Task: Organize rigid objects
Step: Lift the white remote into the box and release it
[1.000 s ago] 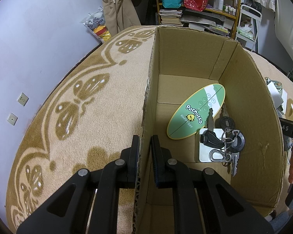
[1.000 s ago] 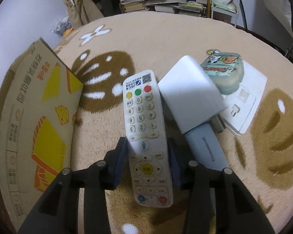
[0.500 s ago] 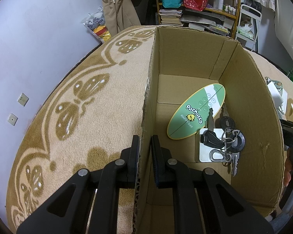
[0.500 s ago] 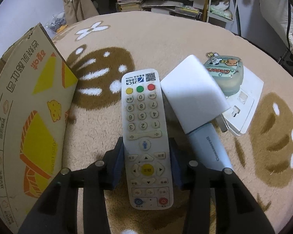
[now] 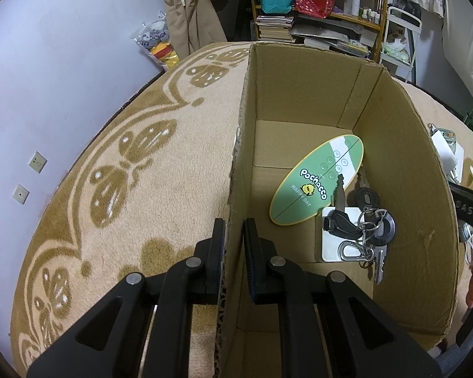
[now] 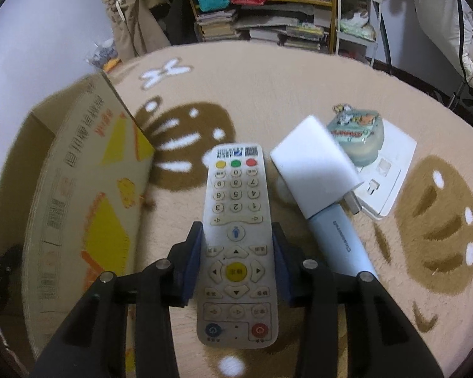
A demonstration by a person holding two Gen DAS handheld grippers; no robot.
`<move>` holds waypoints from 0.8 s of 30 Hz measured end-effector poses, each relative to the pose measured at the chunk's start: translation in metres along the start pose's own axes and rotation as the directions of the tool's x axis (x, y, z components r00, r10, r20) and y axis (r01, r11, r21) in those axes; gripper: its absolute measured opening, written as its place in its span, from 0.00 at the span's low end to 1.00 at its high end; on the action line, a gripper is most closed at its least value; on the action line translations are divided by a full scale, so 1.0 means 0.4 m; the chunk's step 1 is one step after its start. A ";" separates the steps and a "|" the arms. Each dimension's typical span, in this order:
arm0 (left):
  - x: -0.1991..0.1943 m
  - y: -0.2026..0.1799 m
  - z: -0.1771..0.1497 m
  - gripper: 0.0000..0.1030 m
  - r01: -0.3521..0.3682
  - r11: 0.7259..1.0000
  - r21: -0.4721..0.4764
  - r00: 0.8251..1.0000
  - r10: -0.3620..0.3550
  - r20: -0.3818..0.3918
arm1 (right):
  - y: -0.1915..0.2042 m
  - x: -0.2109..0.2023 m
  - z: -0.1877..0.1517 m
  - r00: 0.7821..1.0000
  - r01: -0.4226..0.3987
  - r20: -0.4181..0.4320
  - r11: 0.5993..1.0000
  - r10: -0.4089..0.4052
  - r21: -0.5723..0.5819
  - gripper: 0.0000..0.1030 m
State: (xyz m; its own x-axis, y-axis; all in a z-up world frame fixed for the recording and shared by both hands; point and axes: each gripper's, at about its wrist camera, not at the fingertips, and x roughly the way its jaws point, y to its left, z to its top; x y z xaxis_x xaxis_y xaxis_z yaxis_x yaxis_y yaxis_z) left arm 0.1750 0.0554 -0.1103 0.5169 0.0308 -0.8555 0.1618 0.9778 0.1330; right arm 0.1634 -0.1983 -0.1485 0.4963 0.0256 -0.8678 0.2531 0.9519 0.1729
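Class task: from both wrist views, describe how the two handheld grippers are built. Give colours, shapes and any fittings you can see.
The left gripper and right gripper look alike: matte black linkage arms with triangular cut-outs, joined by round silver pivot pins. Each ends in two flat upright fingers; the right one's pads are dark blue. No cables or sleeves show. A black bar with pale lettering sits at the left view's edge.

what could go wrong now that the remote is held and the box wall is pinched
1. The long white remote control is gripped by its side edges near mid-length in the right hand-held gripper; it could tilt or slip out.
2. The brown cardboard box already holds a bunch of keys and a green oval card; a dropped remote may strike them.
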 end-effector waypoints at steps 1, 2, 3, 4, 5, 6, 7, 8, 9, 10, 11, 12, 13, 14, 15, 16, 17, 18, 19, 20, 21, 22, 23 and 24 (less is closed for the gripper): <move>0.000 -0.001 -0.001 0.11 0.000 1.000 0.000 1.000 0.000 0.000 | 0.005 -0.015 0.003 1.000 -0.009 0.010 1.000 0.009 -0.001 0.43; 0.000 -0.001 0.000 0.11 -0.002 1.000 0.002 1.000 0.002 0.000 | 0.007 -0.023 0.006 1.000 -0.013 0.015 1.000 0.013 -0.002 0.43; 0.000 -0.002 -0.001 0.11 -0.003 1.000 0.003 1.000 0.003 0.001 | 0.012 -0.034 0.010 1.000 -0.018 0.021 1.000 0.018 -0.002 0.43; 0.000 -0.001 -0.001 0.11 -0.004 1.000 0.004 1.000 0.004 0.001 | 0.018 -0.046 0.016 0.999 -0.026 0.026 1.000 0.026 -0.006 0.43; 0.000 0.002 0.000 0.11 -0.005 1.000 0.005 1.000 0.005 0.002 | 0.026 -0.062 0.023 0.999 -0.033 0.036 0.999 0.034 -0.015 0.43; 0.001 0.000 -0.001 0.11 -0.005 1.000 0.006 1.000 0.005 0.002 | 0.031 -0.075 0.029 0.998 -0.038 0.047 0.999 0.039 -0.022 0.43; 0.001 0.003 -0.001 0.11 -0.004 1.000 0.004 1.000 0.004 0.002 | 0.039 -0.092 0.036 0.997 -0.043 0.060 0.999 0.045 -0.029 0.43; 0.001 0.000 -0.002 0.11 -0.003 1.000 0.003 1.000 0.003 0.001 | 0.050 -0.114 0.044 0.996 -0.052 0.077 0.998 0.054 -0.039 0.43; 0.002 -0.001 -0.002 0.11 -0.003 1.000 0.003 1.000 0.003 0.001 | 0.058 -0.130 0.049 0.994 -0.060 0.092 0.997 0.064 -0.047 0.43; 0.002 0.000 -0.002 0.11 -0.005 1.000 0.005 1.000 0.005 0.002 | 0.072 -0.153 0.056 0.991 -0.072 0.112 0.996 0.078 -0.062 0.43; 0.002 0.002 -0.002 0.11 -0.006 1.000 0.006 1.000 0.006 0.002 | 0.082 -0.169 0.062 0.988 -0.079 0.124 0.994 0.088 -0.073 0.43; 0.002 0.001 -0.002 0.11 -0.005 1.000 0.006 1.000 0.005 0.002 | 0.095 -0.189 0.069 0.985 -0.090 0.139 0.992 0.101 -0.086 0.43; 0.003 -0.001 -0.002 0.11 -0.005 1.000 0.005 1.000 0.005 0.002 | 0.109 -0.205 0.073 0.982 -0.098 0.151 0.990 0.112 -0.097 0.43; 0.003 0.000 -0.002 0.11 -0.004 1.000 0.005 1.000 0.004 0.002 | 0.117 -0.216 0.080 0.979 -0.106 0.160 0.989 0.123 -0.106 0.43; 0.002 -0.001 -0.002 0.11 -0.004 1.000 0.005 1.000 0.004 0.002 | 0.132 -0.233 0.085 0.975 -0.118 0.172 0.986 0.138 -0.118 0.43; 0.003 -0.002 -0.002 0.11 -0.004 1.000 0.005 1.000 0.004 0.002 | 0.145 -0.244 0.092 0.972 -0.129 0.180 0.983 0.151 -0.129 0.43; 0.004 0.000 -0.002 0.11 -0.005 1.000 0.006 1.000 0.005 0.002 | 0.158 -0.252 0.097 0.969 -0.136 0.186 0.981 0.161 -0.139 0.43; 0.002 -0.002 -0.002 0.11 -0.006 1.000 0.007 1.000 0.006 0.002 | 0.174 -0.262 0.101 0.966 -0.144 0.193 0.978 0.173 -0.153 0.43; 0.002 -0.002 -0.002 0.11 -0.007 1.000 0.007 1.000 0.007 0.002 | 0.182 -0.266 0.104 0.964 -0.148 0.195 0.976 0.179 -0.161 0.43; 0.003 -0.003 -0.003 0.11 -0.010 1.000 0.010 1.000 0.010 0.002 | 0.198 -0.271 0.107 0.962 -0.156 0.197 0.973 0.189 -0.172 0.43; 0.003 -0.004 -0.003 0.11 -0.013 1.000 0.012 1.000 0.012 0.002 | 0.208 -0.274 0.106 0.960 -0.162 0.197 0.970 0.197 -0.179 0.43; 0.004 -0.003 -0.004 0.11 -0.013 1.000 0.013 1.000 0.013 0.003 | 0.222 -0.276 0.105 0.958 -0.171 0.198 0.967 0.208 -0.191 0.43; 0.005 -0.002 -0.004 0.11 -0.013 1.000 0.013 1.000 0.013 0.003 | 0.233 -0.276 0.105 0.958 -0.172 0.196 0.965 0.211 -0.198 0.43; 0.006 0.000 -0.003 0.11 -0.012 1.000 0.011 1.000 0.012 0.001 | 0.247 -0.274 0.103 0.958 -0.173 0.193 0.963 0.214 -0.209 0.43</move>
State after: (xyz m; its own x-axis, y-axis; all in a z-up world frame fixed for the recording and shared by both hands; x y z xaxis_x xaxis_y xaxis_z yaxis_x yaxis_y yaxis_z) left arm 0.1752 0.0558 -0.1131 0.5198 0.0420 -0.8533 0.1653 0.9750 0.1487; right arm 0.1684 -0.1197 -0.0172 0.6893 0.1691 -0.7045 -0.0156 0.9756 0.2190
